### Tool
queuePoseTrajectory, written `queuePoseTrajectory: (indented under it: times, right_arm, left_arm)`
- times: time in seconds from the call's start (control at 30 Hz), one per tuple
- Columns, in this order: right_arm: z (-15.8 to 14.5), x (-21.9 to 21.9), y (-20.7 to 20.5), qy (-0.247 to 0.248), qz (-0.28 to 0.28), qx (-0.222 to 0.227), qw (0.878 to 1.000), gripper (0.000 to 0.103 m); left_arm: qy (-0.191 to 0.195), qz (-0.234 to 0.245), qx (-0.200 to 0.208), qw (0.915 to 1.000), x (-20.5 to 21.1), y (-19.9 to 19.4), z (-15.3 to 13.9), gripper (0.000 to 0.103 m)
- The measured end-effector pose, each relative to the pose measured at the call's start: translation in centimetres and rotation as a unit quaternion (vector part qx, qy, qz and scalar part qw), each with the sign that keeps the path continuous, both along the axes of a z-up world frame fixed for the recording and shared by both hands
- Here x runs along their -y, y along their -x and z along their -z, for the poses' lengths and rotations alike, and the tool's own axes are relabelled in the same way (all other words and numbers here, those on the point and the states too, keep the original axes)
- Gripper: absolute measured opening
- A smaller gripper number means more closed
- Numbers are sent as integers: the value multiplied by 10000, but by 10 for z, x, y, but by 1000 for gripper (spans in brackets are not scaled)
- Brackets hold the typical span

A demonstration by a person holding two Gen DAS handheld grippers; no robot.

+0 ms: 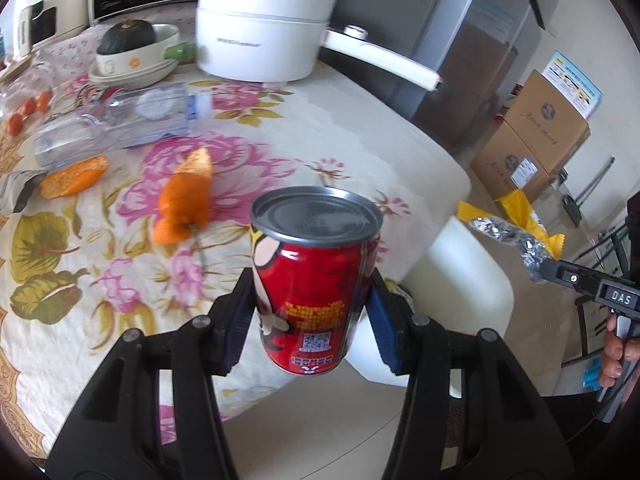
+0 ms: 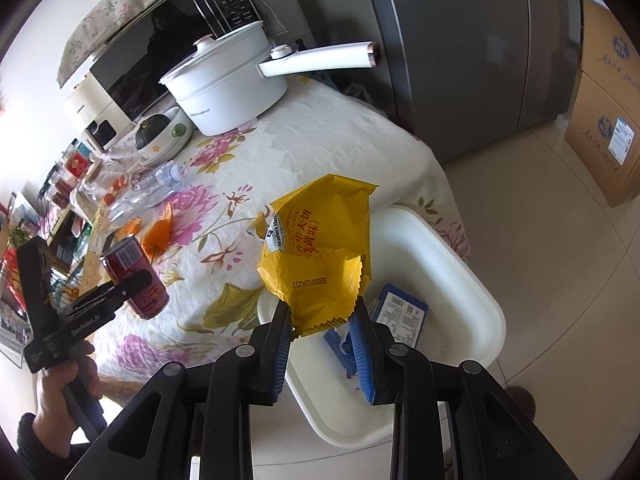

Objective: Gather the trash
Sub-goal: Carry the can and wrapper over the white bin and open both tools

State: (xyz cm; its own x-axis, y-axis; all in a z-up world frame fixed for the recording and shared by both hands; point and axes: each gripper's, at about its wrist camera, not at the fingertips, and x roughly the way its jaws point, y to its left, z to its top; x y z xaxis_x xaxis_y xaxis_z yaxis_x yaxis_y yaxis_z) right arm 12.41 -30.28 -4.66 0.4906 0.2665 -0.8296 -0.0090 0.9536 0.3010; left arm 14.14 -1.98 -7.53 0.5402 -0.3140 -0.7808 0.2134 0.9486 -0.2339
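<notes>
The right claw, pinching the crinkled yellow snack wrapper, hung directly above the white plastic bin; the left claw, clamping the red drink can, lay farther off over the desk.

Left wrist view looks close along its fingers across the tabletop toward 12 o'clock. Right wrist view sits higher, perhaps farther back. Both share the white pot.

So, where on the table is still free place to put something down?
The tablecloth is bare between the white pot, the orange peels and the edge above the white bin. It is crowded on the far side, around the plastic bottle and bowl.
</notes>
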Motion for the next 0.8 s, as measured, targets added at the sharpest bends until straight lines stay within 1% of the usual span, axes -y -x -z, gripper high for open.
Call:
queuePoseTrajectory:
  times: [0.23, 0.47, 0.6, 0.73, 0.77, 0.8]
  right_arm:
    - [12, 25, 9, 66, 152, -142, 9998, 29]
    - [23, 53, 17, 137, 313, -305, 9989, 29]
    - [28, 61, 18, 195, 341, -411, 9984, 29]
    - [33, 60, 19, 310, 256, -507, 9979, 29]
    - [34, 60, 19, 328, 237, -519, 9978, 29]
    - [34, 58, 19, 354, 206, -535, 9977, 29]
  left_arm:
    - [104, 412, -57, 9991, 44, 2, 1, 55]
    - [210, 820, -137, 9963, 90, 4, 7, 55]
    - [253, 1038, -241, 9940, 117, 6, 16, 55]
    - [251, 1173, -406, 9920, 134, 5, 26, 55]
    - [268, 1201, -488, 9912, 137, 4, 28, 56]
    - [284, 1213, -569, 9906, 139, 4, 31, 61]
